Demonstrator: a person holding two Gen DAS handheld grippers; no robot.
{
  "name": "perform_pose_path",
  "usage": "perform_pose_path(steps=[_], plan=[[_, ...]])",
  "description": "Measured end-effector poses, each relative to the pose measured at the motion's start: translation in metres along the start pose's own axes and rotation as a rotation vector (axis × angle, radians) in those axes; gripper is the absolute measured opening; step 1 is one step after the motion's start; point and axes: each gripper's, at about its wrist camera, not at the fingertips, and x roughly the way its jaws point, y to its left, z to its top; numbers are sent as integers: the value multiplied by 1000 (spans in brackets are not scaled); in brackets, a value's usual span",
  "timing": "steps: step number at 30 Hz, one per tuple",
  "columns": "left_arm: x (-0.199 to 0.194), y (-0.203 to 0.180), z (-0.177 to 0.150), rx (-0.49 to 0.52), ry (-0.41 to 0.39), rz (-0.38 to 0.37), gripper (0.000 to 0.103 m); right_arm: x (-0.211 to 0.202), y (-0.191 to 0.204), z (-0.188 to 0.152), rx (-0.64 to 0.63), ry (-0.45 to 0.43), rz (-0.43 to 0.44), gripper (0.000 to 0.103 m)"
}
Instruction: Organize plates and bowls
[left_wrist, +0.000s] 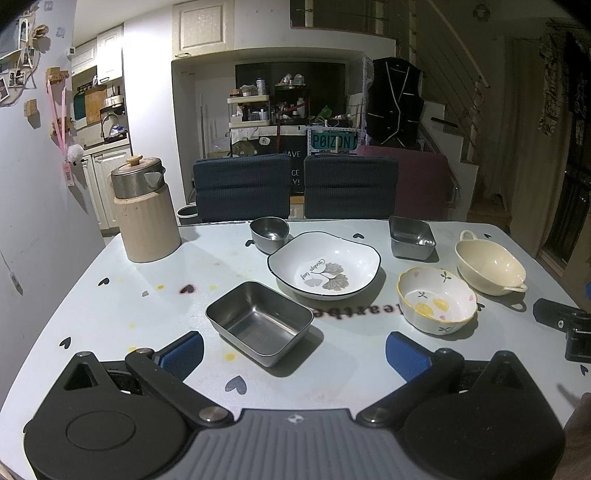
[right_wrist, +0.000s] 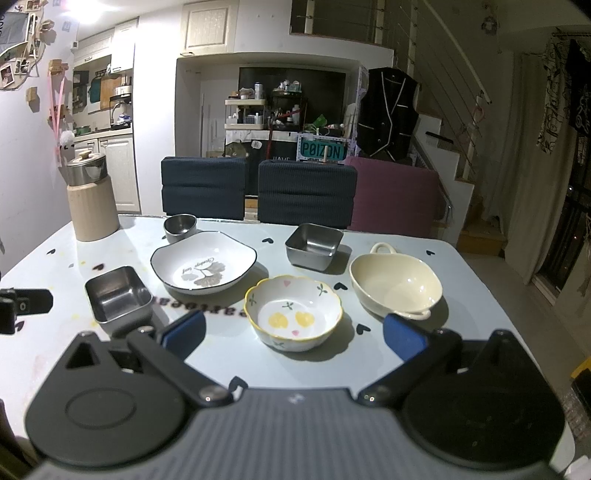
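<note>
Several dishes stand apart on the pale table (left_wrist: 110, 306). A rectangular steel tray (left_wrist: 259, 322) (right_wrist: 118, 294) sits just ahead of my open, empty left gripper (left_wrist: 294, 350). A white leaf-print plate (left_wrist: 325, 269) (right_wrist: 204, 266) lies in the middle. A small flowered bowl with a yellow rim (left_wrist: 437, 304) (right_wrist: 293, 312) sits just ahead of my open, empty right gripper (right_wrist: 294, 334). A cream two-handled bowl (left_wrist: 489, 266) (right_wrist: 396, 284) is to the right. A square steel dish (left_wrist: 412, 236) (right_wrist: 314, 244) and a round steel bowl (left_wrist: 269, 232) (right_wrist: 180, 226) stand at the back.
A tall beige jug with a steel lid (left_wrist: 144, 210) (right_wrist: 90, 195) stands at the table's far left corner. Two dark blue chairs (left_wrist: 242, 186) (right_wrist: 306, 192) and a purple one (right_wrist: 395, 195) line the far edge. The other gripper's body shows at each frame's side (left_wrist: 561, 321) (right_wrist: 22, 306).
</note>
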Motion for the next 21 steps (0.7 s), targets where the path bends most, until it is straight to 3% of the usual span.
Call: perform_pose_path(steps=[12,21], plan=[[5,-11,4,11,6,-27,103,3,1,2,14,-6,15,103],[18,0,45,89,-112,-52,103,23,6,22,41,-46,6,103]])
